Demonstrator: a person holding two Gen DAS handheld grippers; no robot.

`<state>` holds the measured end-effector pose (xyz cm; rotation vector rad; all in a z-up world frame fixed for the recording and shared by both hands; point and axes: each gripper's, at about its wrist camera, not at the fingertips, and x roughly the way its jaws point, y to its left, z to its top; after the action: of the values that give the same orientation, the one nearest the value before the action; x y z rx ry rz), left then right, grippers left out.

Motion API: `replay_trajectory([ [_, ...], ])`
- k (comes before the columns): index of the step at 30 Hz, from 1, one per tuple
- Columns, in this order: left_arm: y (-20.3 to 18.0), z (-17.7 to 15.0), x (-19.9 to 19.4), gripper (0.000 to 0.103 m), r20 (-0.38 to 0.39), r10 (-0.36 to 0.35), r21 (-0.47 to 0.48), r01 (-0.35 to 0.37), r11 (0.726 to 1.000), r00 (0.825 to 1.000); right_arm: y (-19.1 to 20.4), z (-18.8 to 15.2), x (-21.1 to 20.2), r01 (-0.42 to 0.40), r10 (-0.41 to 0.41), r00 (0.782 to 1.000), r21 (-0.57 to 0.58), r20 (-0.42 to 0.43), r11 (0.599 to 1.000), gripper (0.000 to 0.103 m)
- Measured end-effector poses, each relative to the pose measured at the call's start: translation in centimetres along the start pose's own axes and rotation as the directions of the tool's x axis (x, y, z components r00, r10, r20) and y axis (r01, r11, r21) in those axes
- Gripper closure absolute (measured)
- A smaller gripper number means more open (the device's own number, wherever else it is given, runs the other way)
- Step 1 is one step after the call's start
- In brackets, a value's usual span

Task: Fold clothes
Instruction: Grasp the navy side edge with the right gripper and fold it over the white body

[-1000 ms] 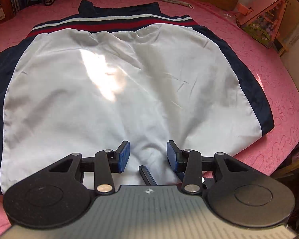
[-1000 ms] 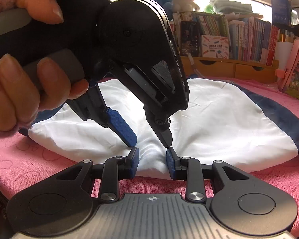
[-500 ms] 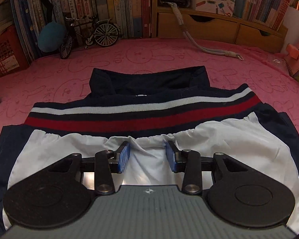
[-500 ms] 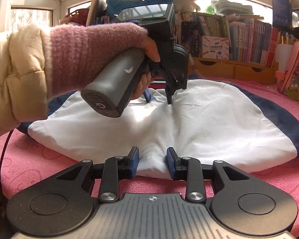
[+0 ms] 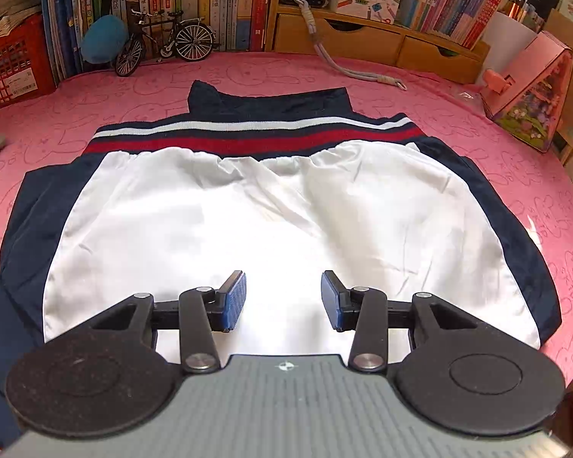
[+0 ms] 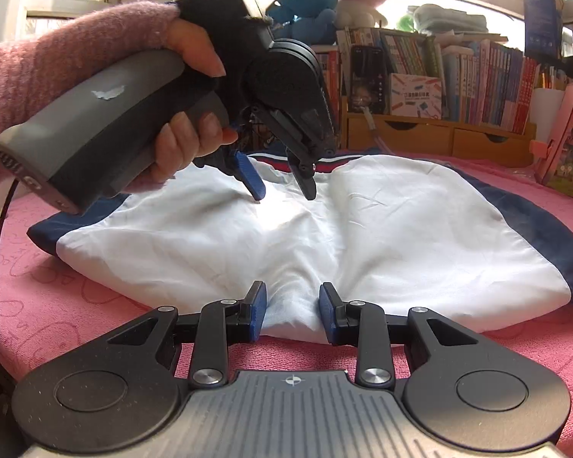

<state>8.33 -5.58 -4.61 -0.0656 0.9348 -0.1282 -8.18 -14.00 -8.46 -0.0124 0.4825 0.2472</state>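
A folded white jacket [image 5: 279,225] with navy sides and a red, white and navy ribbed band [image 5: 248,133] lies flat on the pink cloth. My left gripper [image 5: 282,301] is open and empty, hovering above the middle of the white panel; it also shows in the right wrist view [image 6: 284,189], tips just above the fabric. My right gripper [image 6: 292,313] is open at the jacket's near edge [image 6: 292,305], with a bulge of white cloth between its fingers, not clamped.
Pink cloth [image 5: 534,191] covers the table. At the back stand books, a wooden drawer unit [image 5: 363,38], a model bicycle [image 5: 164,42] and a red crate [image 5: 7,65]. A pink box [image 5: 531,95] is at the right. A grey cord [image 5: 347,65] lies behind the jacket.
My left gripper moved from the jacket's near edge out to the ribbed band, then drew back and up over the middle panel. It stayed open. My right gripper has not moved.
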Motion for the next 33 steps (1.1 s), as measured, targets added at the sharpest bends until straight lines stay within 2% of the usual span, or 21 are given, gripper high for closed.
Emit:
replay_trajectory([
  [2,0.4,-2.0,-1.6,0.061,0.038,0.013,-0.006,-0.013,1.0,0.999,-0.6,0.1,-0.2,-0.025,0.025,1.0,0.041,0.0,0.999,0.07],
  [3,0.5,-2.8,-2.3,0.061,0.075,0.044,-0.016,-0.043,0.999,0.996,-1.4,0.0,-0.6,-0.051,0.05,0.999,0.097,0.01,0.994,0.07],
  [5,0.8,-4.3,-3.8,0.058,0.148,0.104,-0.041,-0.099,0.994,0.983,-3.3,-0.4,-2.2,-0.075,0.061,0.995,0.195,0.076,0.978,0.065],
  [6,0.9,-4.9,-4.4,0.057,0.183,0.12,-0.055,-0.112,0.992,0.976,-4.2,-0.6,-3.1,-0.086,0.06,0.992,0.241,0.112,0.967,0.059],
  [7,0.8,-5.5,-4.9,0.053,0.212,0.126,-0.067,-0.114,0.991,0.969,-5.2,-0.7,-3.8,-0.067,0.031,0.99,0.263,0.137,0.962,0.054],
  [9,0.4,-6.6,-5.7,0.048,0.265,0.136,-0.089,-0.117,0.989,0.955,-7.2,-0.8,-5.0,-0.002,-0.047,0.986,0.297,0.159,0.955,0.053],
  [11,-0.5,-7.6,-5.8,0.045,0.274,0.133,-0.092,-0.112,0.989,0.952,-9.5,-0.6,-5.4,0.064,-0.121,0.982,0.345,0.145,0.936,0.053],
  [14,-2.0,-8.9,-5.4,0.045,0.269,0.132,-0.091,-0.111,0.99,0.954,-13.2,-0.7,-5.4,0.141,-0.209,0.972,0.444,0.109,0.885,0.053],
  [17,-3.0,-10.3,-4.6,0.046,0.242,0.143,-0.091,-0.124,0.988,0.96,-15.6,-1.2,-5.2,0.203,-0.277,0.957,0.483,0.086,0.852,0.053],
  [19,-3.6,-10.9,-4.7,0.045,0.263,0.149,-0.095,-0.128,0.987,0.953,-16.4,-1.5,-5.4,0.226,-0.303,0.949,0.491,0.082,0.841,0.053],
  [25,-5.5,-11.8,-5.2,0.048,0.322,0.144,-0.046,-0.137,0.99,0.936,-17.5,-2.0,-5.4,0.25,-0.321,0.945,0.506,0.056,0.826,0.05],
  [29,-6.0,-12.1,-4.0,0.049,0.284,0.138,-0.035,-0.133,0.99,0.949,-17.7,-2.2,-4.9,0.243,-0.304,0.952,0.516,0.035,0.821,0.049],
  [33,-6.3,-12.9,-3.3,0.049,0.296,0.147,-0.018,-0.148,0.989,0.944,-18.1,-2.1,-4.0,0.206,-0.266,0.963,0.55,0.031,0.809,0.047],
])
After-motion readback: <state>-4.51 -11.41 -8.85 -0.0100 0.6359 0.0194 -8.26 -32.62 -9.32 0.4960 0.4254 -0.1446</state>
